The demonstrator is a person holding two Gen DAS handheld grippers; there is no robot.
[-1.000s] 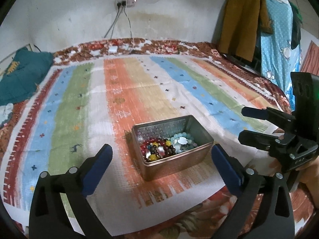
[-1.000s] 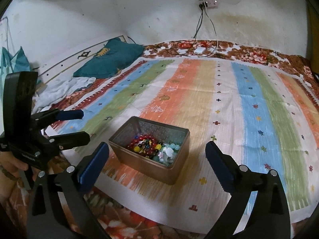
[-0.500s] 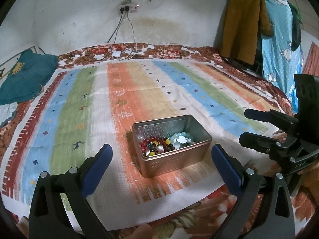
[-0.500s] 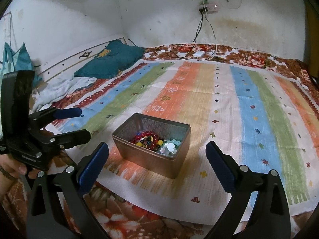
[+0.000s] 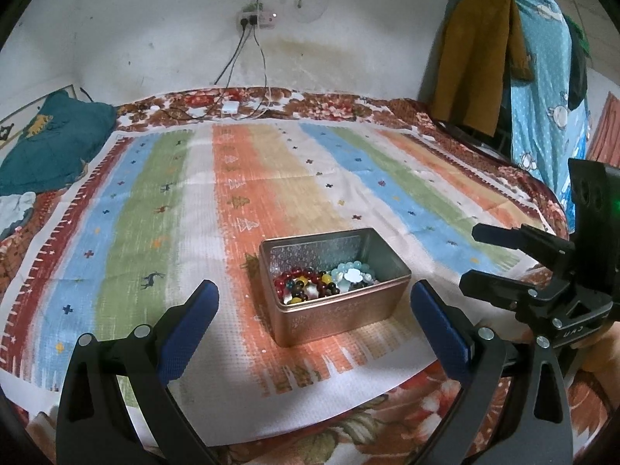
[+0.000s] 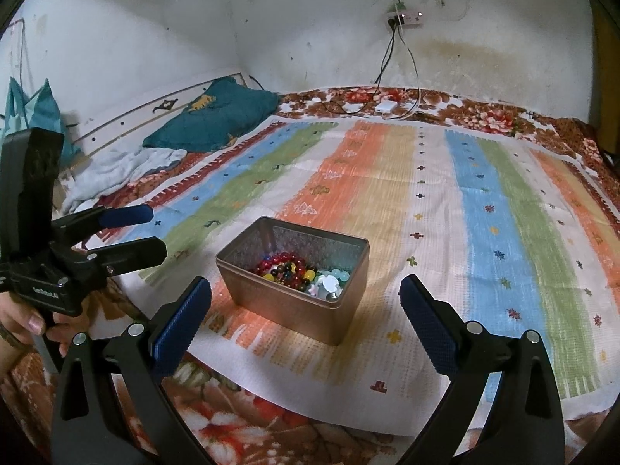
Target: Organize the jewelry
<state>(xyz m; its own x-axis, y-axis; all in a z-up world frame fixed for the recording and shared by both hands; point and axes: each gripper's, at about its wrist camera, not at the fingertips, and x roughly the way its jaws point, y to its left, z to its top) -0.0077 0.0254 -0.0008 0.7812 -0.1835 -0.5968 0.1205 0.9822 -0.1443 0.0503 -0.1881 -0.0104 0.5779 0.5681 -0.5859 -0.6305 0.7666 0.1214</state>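
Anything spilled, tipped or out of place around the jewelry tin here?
Nothing stands out. The tin sits upright on the striped blanket, the bead bracelets heaped inside, none on the blanket. Both grippers hover open and empty.

Left claw [image 5: 314, 319] hangs wide open over the striped cloth [image 5: 155, 201] on the bed, empty — the tin [image 5: 335, 312] between its blue pads holds beads [image 5: 310, 285]; right claw [image 5: 471, 257] sits beside, also parted

Both wrist views toward tin [image 5: 334, 283]
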